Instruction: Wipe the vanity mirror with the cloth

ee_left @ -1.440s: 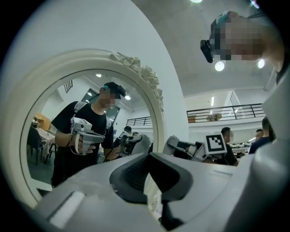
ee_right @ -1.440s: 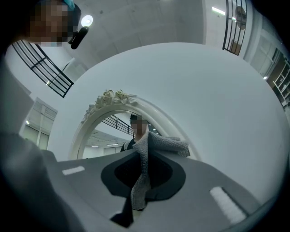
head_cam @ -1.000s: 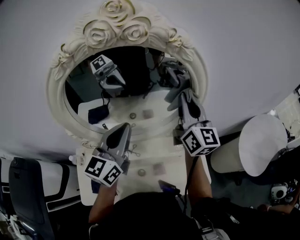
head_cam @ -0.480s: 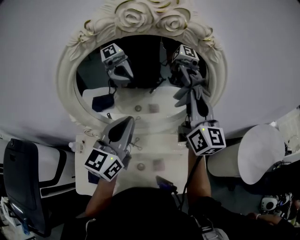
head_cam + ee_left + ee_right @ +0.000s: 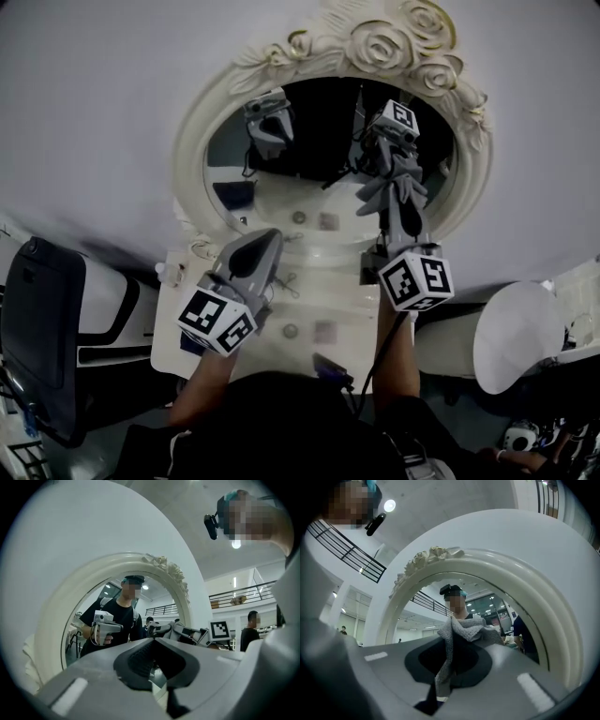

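Two grippers are up at the oval vanity mirror with its cream rose-carved frame. The right gripper is clamped tight on a bunched grey knitted cloth, held against the glass's right side. The left gripper hangs lower, jaws closed together on nothing.

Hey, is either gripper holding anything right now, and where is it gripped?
The right hand-held gripper pinches the grey cloth by a gathered fold, the rest bunched past its tips. The left hand-held gripper holds nothing.
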### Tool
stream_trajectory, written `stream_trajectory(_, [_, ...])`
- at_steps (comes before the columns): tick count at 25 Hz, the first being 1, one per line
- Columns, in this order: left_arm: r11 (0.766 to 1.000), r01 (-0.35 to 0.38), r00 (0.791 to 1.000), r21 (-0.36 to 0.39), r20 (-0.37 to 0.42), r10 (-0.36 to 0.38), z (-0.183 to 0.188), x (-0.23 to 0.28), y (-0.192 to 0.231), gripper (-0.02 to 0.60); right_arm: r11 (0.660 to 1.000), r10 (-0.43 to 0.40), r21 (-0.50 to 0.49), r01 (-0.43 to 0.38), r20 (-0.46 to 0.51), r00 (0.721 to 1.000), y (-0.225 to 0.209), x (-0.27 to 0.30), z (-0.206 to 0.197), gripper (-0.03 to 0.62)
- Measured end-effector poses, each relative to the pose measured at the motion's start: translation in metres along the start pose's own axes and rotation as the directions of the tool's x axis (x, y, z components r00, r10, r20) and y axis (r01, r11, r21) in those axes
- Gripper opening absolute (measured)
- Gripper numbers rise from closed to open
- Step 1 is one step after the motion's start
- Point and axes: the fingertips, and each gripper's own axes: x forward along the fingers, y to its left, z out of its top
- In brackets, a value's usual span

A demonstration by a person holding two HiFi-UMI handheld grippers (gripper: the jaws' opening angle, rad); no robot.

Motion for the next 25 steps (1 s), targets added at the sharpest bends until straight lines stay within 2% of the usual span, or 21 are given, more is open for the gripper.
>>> stream_trajectory(13, [0.998, -0.056, 0.998, 0.027, 0.039, 0.055, 0.023, -0.043, 0.032, -0.003, 0.994, 0.105, 0.013, -0.105, -0.006, 0.994, 0.072, 0.033, -0.013, 0.017])
stream_trajectory(25, [0.993, -0.118, 0.992, 0.03, 0.059, 0.116, 0.039, -0.085, 0.069, -0.003, 0.976, 0.217, 0.011, -0.217, -0.016, 0.976, 0.157, 0.07, -0.034, 0.017])
